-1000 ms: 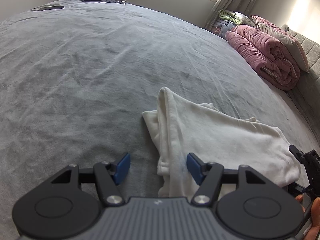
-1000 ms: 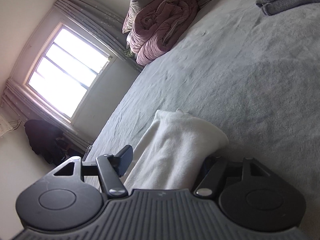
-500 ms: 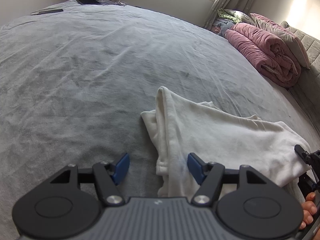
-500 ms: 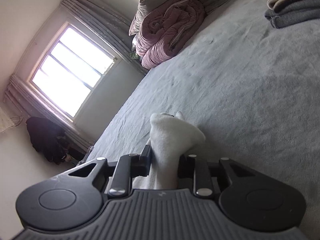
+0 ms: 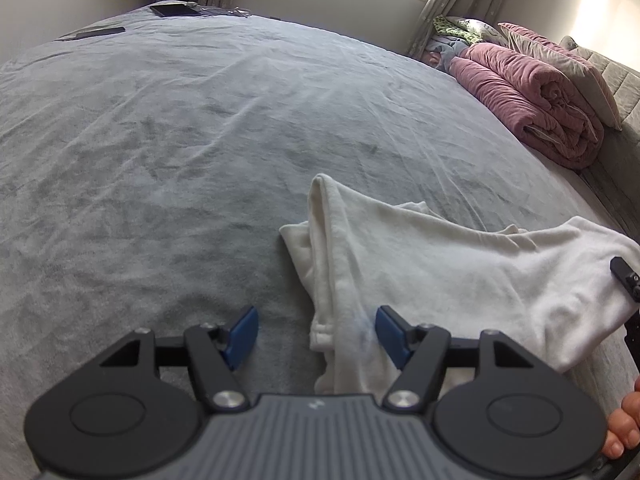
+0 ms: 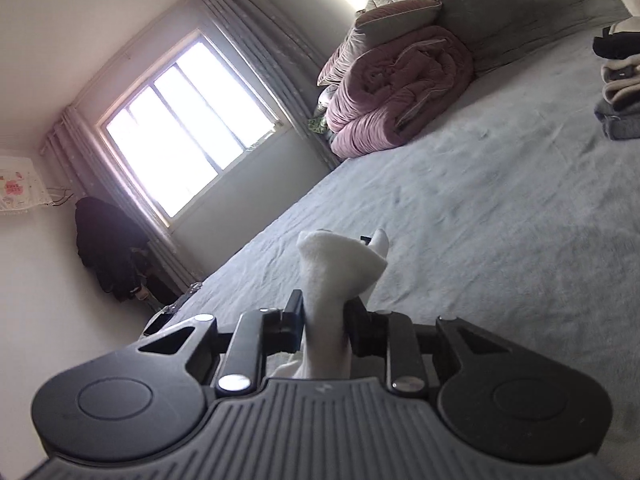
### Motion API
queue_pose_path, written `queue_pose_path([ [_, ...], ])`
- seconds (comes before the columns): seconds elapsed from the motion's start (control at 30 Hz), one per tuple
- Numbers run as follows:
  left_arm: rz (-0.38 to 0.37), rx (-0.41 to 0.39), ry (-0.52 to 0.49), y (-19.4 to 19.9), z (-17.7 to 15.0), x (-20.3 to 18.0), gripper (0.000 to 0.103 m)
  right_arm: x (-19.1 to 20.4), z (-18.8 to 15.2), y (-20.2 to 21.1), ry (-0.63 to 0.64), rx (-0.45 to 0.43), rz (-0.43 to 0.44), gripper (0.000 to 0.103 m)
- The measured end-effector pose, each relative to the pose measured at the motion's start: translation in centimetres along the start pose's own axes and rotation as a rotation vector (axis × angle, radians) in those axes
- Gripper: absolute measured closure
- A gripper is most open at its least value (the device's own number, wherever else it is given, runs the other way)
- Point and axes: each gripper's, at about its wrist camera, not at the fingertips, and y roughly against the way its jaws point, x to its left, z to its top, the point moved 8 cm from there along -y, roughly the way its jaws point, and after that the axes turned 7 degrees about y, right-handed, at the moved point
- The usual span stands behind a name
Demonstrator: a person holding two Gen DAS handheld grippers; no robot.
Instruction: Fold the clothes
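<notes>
A white garment (image 5: 440,272) lies crumpled on the grey bedcover (image 5: 160,140). My left gripper (image 5: 316,320) hovers open over its near left edge. That hem sits between the blue pads (image 5: 242,332), close to the right one, and is not pinched. My right gripper (image 6: 324,316) is closing, and its pads press a bunched end of the garment (image 6: 340,260), which sticks up past the fingers. In the left wrist view that end hangs raised off the bed at the right edge, beside the right gripper (image 5: 626,276) and a person's fingers (image 5: 624,424).
A rolled pink quilt (image 5: 532,96) and pillows lie at the head of the bed. A stack of folded clothes (image 6: 620,92) sits at the far right. A tablet (image 5: 174,10) and a phone (image 5: 100,33) rest on the far corner. A window (image 6: 184,136) lights the room.
My right gripper's jaws closed from wide apart onto the garment's end, then rose and rolled, lifting that end off the bed. The left gripper stayed where it was, still open.
</notes>
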Motion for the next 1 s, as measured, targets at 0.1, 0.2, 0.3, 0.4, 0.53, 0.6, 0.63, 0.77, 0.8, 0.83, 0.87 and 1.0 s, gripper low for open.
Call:
queue_pose_path([
  [0.1, 0.006, -0.005, 0.001, 0.1, 0.0, -0.1, 0.036, -2.1, -1.1, -0.8, -0.063, 0.029, -0.029, 0.074],
  [0.2, 0.034, -0.036, -0.024, 0.4, 0.2, -0.3, 0.036, -4.3, -2.0, -0.8, -0.171, 0.037, -0.026, 0.074],
  [0.3, 0.081, -0.114, -0.096, 1.5, 0.6, -1.0, 0.036, -6.0, -2.6, -0.3, -0.295, 0.031, 0.008, 0.074],
  [0.4, 0.088, -0.214, -0.181, 3.1, 0.8, -2.6, 0.036, -3.7, -2.2, 0.2, -0.164, -0.002, 0.046, 0.074],
  [0.53, 0.053, -0.295, -0.303, 4.1, 0.0, -5.9, 0.036, -1.3, -1.9, 0.8, -0.03, -0.045, 0.095, 0.08],
  [0.6, 0.035, -0.304, -0.353, 3.8, -0.9, -7.4, 0.036, -1.3, -1.9, 0.5, -0.036, -0.042, 0.105, 0.08],
  [0.63, 0.026, -0.301, -0.364, 3.6, -1.3, -8.0, 0.036, -1.4, -1.8, 0.4, -0.039, -0.041, 0.11, 0.08],
  [0.77, -0.013, -0.295, -0.388, 2.5, -2.1, -10.3, 0.036, -2.2, -1.9, 0.1, -0.092, -0.031, 0.116, 0.08],
  [0.8, -0.017, -0.297, -0.392, 2.3, -2.2, -11.0, 0.036, -2.2, -1.9, 0.1, -0.091, -0.031, 0.118, 0.08],
  [0.83, -0.02, -0.299, -0.397, 2.0, -2.3, -11.6, 0.036, -2.1, -1.9, 0.1, -0.09, -0.031, 0.121, 0.08],
  [0.87, -0.029, -0.298, -0.416, 1.7, -2.7, -12.5, 0.036, -2.2, -1.9, 0.1, -0.095, -0.029, 0.122, 0.08],
  [1.0, 0.022, -0.302, -0.555, 0.0, -5.2, -15.1, 0.036, -2.6, -2.0, 0.2, -0.124, -0.023, 0.127, 0.08],
])
